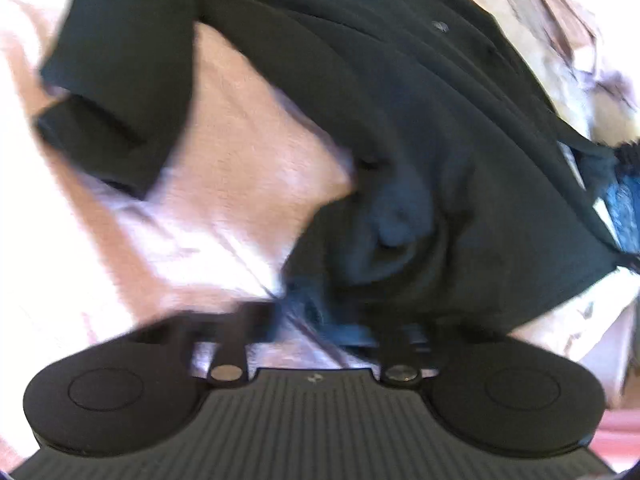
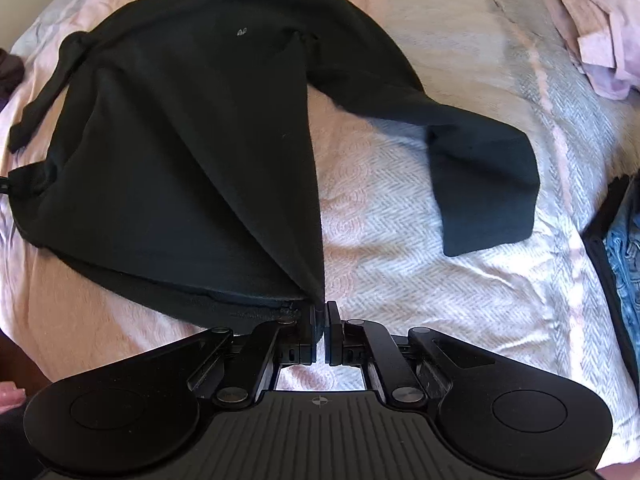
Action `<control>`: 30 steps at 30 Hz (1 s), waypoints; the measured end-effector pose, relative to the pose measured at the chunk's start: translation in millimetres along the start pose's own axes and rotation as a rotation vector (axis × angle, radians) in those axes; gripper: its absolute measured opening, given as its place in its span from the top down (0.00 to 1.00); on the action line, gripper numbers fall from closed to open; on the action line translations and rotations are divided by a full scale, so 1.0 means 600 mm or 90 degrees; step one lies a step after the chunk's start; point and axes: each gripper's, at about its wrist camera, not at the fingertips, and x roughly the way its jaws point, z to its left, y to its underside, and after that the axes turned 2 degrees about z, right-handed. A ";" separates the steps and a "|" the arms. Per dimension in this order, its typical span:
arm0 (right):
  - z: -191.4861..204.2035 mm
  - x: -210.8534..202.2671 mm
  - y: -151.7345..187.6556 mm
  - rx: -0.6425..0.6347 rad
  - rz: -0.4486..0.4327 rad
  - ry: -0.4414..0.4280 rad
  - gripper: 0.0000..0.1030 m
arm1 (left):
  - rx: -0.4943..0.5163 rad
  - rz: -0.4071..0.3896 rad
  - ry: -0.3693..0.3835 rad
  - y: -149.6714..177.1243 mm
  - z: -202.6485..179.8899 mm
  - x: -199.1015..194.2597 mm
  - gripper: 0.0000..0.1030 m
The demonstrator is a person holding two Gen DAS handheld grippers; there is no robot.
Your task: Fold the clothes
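- Black sweater (image 2: pixel 180 152) lies spread on the pink-and-white bedspread (image 2: pixel 400 240), neck end far from the right camera, hem toward it.
- Right gripper (image 2: pixel 320 320) has its jaws pinched tight on the sweater's hem corner; cloth runs up from the fingers in a taut ridge toward the chest.
- A small pale logo (image 2: pixel 241 32) shows on the chest.
- 1 sleeve (image 2: pixel 472 160) stretches out to the right across the bedspread, cuff end lying flat and folded back.
- The other sleeve (image 2: pixel 44 108) trails along the sweater's left side.
- Left gripper (image 1: pixel 320 320) view is blurred; its jaws are drawn together, and dark cloth bunches right at them, so it looks clamped on the sweater (image 1: pixel 400 120), though the fingertips themselves are hard to make out.
- In that view 1 sleeve (image 1: pixel 120 100) hangs loose at left over the bedspread (image 1: pixel 240 160).
- Pale pink clothes (image 2: pixel 592 20) sit heaped at the far right corner.
- Blue fabric (image 2: pixel 624 272) shows at the right edge.
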 end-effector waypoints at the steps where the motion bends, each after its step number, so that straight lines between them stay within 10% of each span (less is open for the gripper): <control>1: 0.000 0.000 0.001 0.001 0.000 -0.003 0.98 | 0.016 -0.014 -0.011 0.005 -0.007 -0.017 0.98; 10: 0.060 -0.060 0.022 -0.042 0.016 -0.072 0.99 | -0.052 -0.092 -0.117 0.176 0.005 -0.265 0.98; 22: 0.092 -0.012 0.117 -0.046 0.139 -0.081 0.99 | -0.088 0.028 -0.145 0.251 0.025 -0.155 0.94; 30: 0.091 -0.028 0.108 0.004 0.128 -0.072 0.98 | -0.080 -0.026 -0.185 0.208 0.059 -0.214 0.73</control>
